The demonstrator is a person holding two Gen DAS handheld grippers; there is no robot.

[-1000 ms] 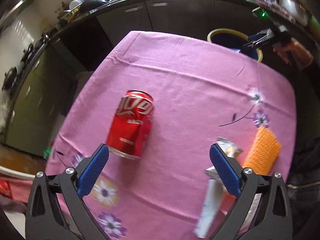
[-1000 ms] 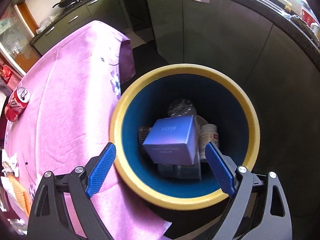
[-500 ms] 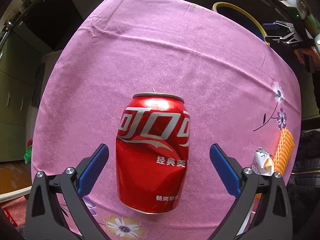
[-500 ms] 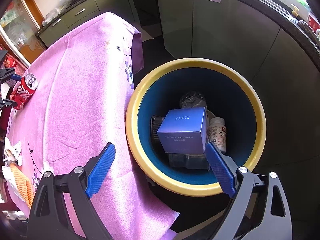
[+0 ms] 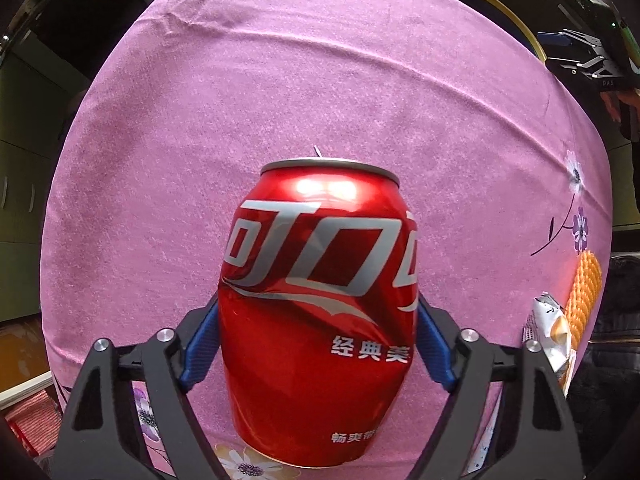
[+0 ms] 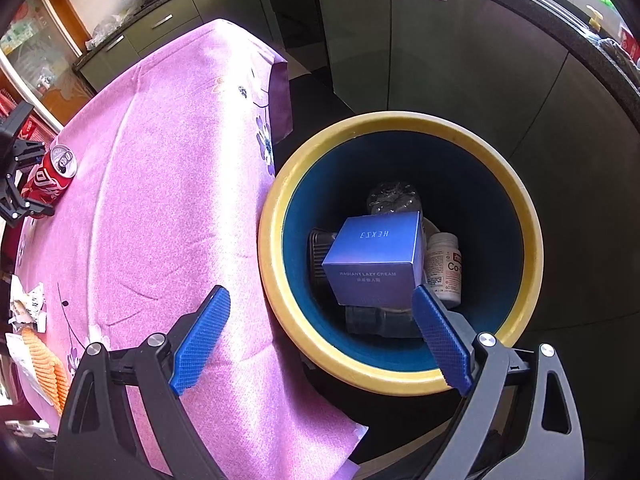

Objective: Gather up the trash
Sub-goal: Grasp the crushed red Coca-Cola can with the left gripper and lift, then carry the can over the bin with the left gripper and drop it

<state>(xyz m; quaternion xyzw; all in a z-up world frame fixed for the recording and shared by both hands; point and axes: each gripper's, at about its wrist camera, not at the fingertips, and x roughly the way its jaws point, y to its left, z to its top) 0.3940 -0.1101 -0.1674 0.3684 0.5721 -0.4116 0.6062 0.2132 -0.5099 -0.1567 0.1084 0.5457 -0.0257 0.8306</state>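
A dented red aluminium drink can (image 5: 318,320) with silver lettering is seen lying on its side on the pink flowered tablecloth (image 5: 320,100), its silver top rim pointed away from the left gripper (image 5: 318,344). The can is pinched at mid-body between the two blue ribbed pads (image 5: 200,350), one pressed against each flank. Past the right-hand finger, a crumpled white wrapper (image 5: 550,332) and an orange ridged snack piece (image 5: 586,296) are noted near the cloth's edge.

Only the right wrist view shows the bin's contents and the can's open pull-tab end (image 6: 50,178). There the left gripper (image 6: 16,184) is seen from the far side, low over the cloth and clamped on the can. The right gripper (image 6: 320,340) is held above the cloth's corner and the bin, tilted downward, its blue pads (image 6: 202,334) spread wide with nothing between them. Between and beyond the fingers sits a round blue bin with a yellow rim (image 6: 344,354), just beside the draped cloth. Inside it a blue-violet cardboard carton (image 6: 376,266) is recorded on top, a white pill bottle (image 6: 444,266) beside it toward the right finger, a clear-wrapped round item (image 6: 394,196) beyond, dark items beneath.

Only in the left wrist view is the right gripper (image 5: 576,56) seen from outside, far beyond the right finger, next to the bin's rim (image 5: 492,4).
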